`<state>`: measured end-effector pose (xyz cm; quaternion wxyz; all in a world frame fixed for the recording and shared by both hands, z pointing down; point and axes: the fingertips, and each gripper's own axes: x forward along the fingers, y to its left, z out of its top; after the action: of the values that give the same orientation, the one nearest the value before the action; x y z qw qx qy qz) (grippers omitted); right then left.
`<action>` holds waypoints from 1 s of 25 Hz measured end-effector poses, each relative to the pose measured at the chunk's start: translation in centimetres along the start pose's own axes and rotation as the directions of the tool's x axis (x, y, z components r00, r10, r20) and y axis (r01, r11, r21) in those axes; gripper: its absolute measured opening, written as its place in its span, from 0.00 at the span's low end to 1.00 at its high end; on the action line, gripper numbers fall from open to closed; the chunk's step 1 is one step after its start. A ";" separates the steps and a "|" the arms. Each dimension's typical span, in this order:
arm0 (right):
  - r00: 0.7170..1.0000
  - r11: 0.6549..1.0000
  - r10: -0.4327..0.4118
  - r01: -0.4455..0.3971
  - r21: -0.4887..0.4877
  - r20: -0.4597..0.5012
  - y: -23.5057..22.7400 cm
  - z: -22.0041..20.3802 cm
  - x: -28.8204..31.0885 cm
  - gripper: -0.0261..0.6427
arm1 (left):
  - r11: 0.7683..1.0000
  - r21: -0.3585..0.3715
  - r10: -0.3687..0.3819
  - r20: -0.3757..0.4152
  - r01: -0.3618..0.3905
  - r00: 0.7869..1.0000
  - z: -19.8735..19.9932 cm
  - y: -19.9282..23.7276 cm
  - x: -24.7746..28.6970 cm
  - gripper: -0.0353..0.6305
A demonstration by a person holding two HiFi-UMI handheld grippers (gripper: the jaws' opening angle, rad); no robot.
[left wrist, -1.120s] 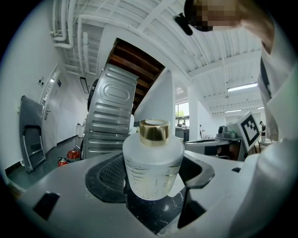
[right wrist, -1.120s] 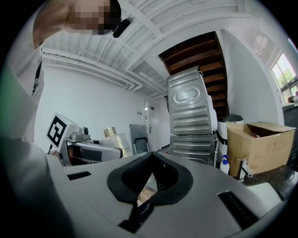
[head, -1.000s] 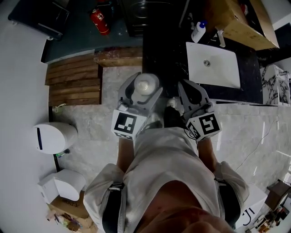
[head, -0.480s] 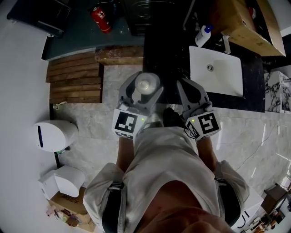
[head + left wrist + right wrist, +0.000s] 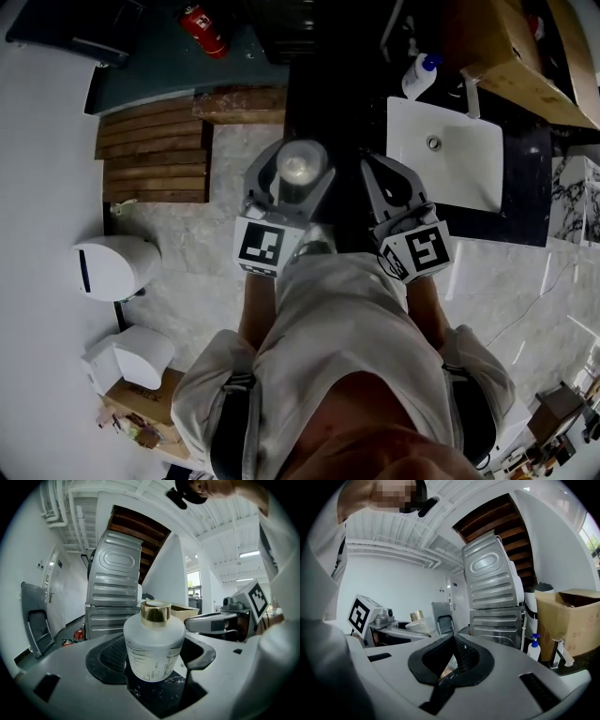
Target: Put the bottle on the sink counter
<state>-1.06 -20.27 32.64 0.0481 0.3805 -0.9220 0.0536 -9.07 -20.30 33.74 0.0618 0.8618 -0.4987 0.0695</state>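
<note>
The left tongs [image 5: 298, 157] are clamped on the frosted white glass bottle with a gold cap [image 5: 154, 644], which stands upright between their dark pads; the right tongs [image 5: 457, 663] are pressed together with nothing in them, just beside the left pair. In the head view the bottle hangs at the left end of the black marbled sink counter [image 5: 520, 187], well apart from the white rectangular basin [image 5: 445, 150]; in the left gripper view a dark speckled surface shows through the gap under the bottle, which I take to be that counter. Whether the bottle's base touches it I cannot tell. So the pick-up and most of the carry look done; what is left, by my reading, is to lower the bottle onto the counter, part the left tongs and draw them clear without tipping it.
</note>
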 end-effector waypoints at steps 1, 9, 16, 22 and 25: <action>1.000 1.000 0.008 -0.008 0.000 -0.003 -0.5 -0.2 0.2 0.03 | 1.000 -0.002 0.006 -0.002 -0.006 1.000 -0.2 0.1 0.6 0.55; 0.998 0.998 0.055 -0.053 0.044 -0.031 -4.3 -1.8 1.8 0.03 | 0.999 -0.007 0.048 -0.035 -0.048 0.998 -1.7 0.5 5.0 0.55; 0.994 0.993 0.099 -0.096 0.073 -0.049 -6.8 -3.4 2.5 0.03 | 0.996 0.010 0.084 -0.058 -0.084 0.995 -2.8 0.6 7.7 0.55; 0.993 0.990 0.108 -0.102 0.094 -0.056 -8.0 -4.5 3.1 0.03 | 0.996 0.008 0.095 -0.072 -0.094 0.993 -3.8 0.9 9.6 0.55; 0.993 0.990 0.102 -0.095 0.102 -0.064 -8.4 -5.0 3.6 0.03 | 0.996 0.001 0.091 -0.086 -0.092 0.992 -4.4 1.3 10.4 0.55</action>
<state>2.56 -28.00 38.61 0.0583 0.3345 -0.9336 0.1148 -5.33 -29.01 39.96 0.0813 0.8342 -0.5347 0.1082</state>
